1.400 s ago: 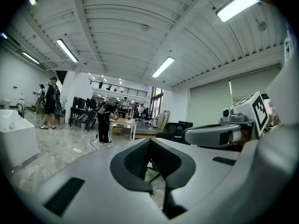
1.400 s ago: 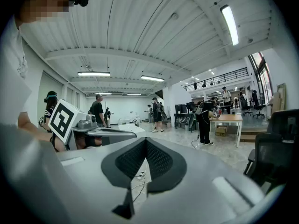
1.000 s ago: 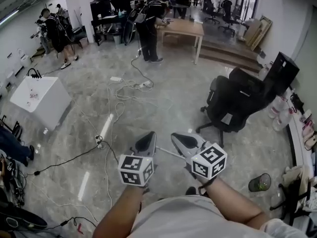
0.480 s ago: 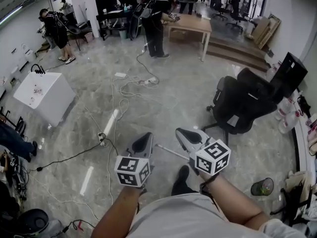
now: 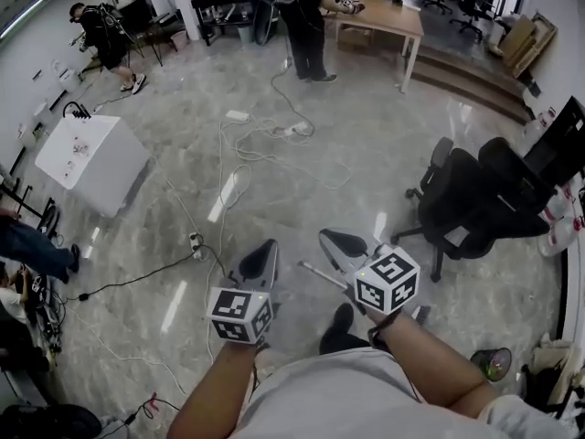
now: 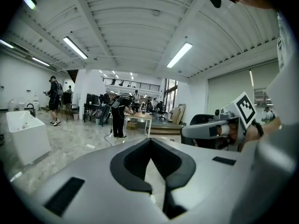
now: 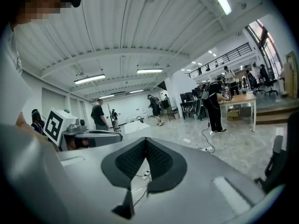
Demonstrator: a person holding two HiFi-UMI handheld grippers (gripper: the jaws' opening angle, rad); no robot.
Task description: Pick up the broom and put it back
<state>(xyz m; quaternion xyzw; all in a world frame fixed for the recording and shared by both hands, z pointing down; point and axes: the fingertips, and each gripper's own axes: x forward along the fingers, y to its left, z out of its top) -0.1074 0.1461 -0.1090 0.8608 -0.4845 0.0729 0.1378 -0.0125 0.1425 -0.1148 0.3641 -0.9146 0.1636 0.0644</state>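
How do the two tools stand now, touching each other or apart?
Apart. The head view shows a strip of floor between the left tool and the right tool.

Bright ceiling strip lights (image 6: 74,48) glare off the glossy floor (image 5: 222,198) (fisheye-bent edges).

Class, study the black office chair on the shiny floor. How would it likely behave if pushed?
The black office chair would probably roll easily: its star base sits on a smooth, glossy floor. Pushed high on its tall backrest, it might swivel or tip rather than travel straight.
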